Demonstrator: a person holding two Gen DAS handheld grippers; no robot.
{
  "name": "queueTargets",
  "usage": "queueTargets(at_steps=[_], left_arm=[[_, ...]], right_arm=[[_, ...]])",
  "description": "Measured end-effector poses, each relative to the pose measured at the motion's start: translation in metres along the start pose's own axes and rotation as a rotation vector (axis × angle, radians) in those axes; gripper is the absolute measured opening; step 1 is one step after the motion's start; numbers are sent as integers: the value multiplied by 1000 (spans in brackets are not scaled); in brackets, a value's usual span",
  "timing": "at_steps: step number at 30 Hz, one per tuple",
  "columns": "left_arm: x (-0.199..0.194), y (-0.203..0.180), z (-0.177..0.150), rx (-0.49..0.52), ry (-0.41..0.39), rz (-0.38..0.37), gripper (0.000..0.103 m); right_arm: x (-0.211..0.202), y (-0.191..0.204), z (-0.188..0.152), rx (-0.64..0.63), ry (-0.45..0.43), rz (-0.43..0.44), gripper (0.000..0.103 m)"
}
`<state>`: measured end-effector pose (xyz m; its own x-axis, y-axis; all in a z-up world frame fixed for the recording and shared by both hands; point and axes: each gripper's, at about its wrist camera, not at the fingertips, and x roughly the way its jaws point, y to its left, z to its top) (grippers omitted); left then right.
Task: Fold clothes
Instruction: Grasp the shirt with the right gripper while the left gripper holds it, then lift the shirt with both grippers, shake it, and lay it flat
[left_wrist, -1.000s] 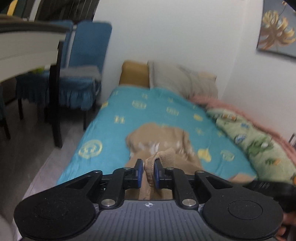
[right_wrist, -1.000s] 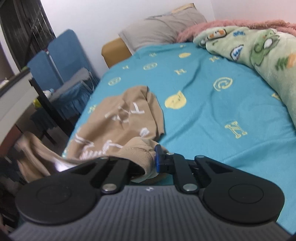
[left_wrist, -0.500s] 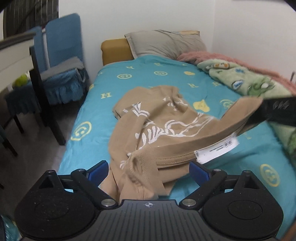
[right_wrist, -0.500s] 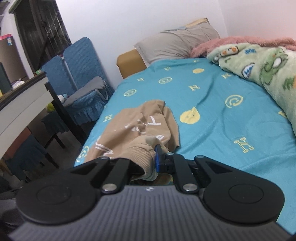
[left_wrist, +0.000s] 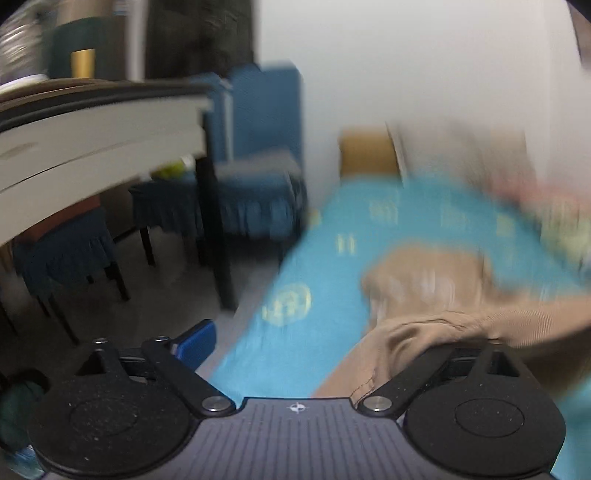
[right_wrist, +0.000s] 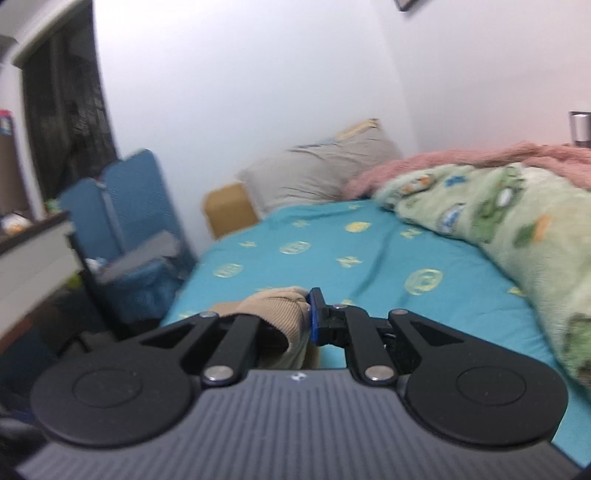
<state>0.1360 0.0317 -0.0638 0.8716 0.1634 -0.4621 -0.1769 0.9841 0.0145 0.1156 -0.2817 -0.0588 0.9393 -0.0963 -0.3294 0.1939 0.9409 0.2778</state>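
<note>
A: What does the left wrist view give?

B: It's blurred. The left gripper (left_wrist: 325, 343) stands spread wide over the bed's near edge, with the tan garment (left_wrist: 424, 291) lying rumpled on the turquoise sheet (left_wrist: 325, 269) and a fold draped over the right-hand finger, unpinched.

A: And the right wrist view?

B: The right gripper (right_wrist: 295, 317) is clenched on a ribbed tan hem (right_wrist: 280, 306), lifted off the sheet (right_wrist: 369, 258).

A: Which step, then?

B: Spreading or re-gripping, I judge. The left needs a fresh corner to pinch so the cloth can be drawn flat.
</note>
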Motion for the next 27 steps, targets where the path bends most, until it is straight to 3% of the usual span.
queueTargets(at_steps=[1,3,6,9,17,20,27], left_arm=[[-7,6,4,-32,-39,-3,100],[-16,13,11,-59,-89,14,99],[-25,15,13,-70,-129,29,100],[-42,17,20,-109,-168,4,100],[-120,22,67,-189,-347,-59,100],[-163,25,114,-215,-436,-85,100],[-287,34,227,-205,-633,-146,100]], right_arm=[[5,-1,-2,-9,20,-17,16],[16,-2,-8,-26,67,-54,48],[23,-8,-15,-33,92,-96,71],[10,-15,-15,-16,29,-106,75],[-76,7,87,3,-194,-25,75],[-109,16,127,10,-278,7,75],[-229,40,245,-12,-430,76,75]])
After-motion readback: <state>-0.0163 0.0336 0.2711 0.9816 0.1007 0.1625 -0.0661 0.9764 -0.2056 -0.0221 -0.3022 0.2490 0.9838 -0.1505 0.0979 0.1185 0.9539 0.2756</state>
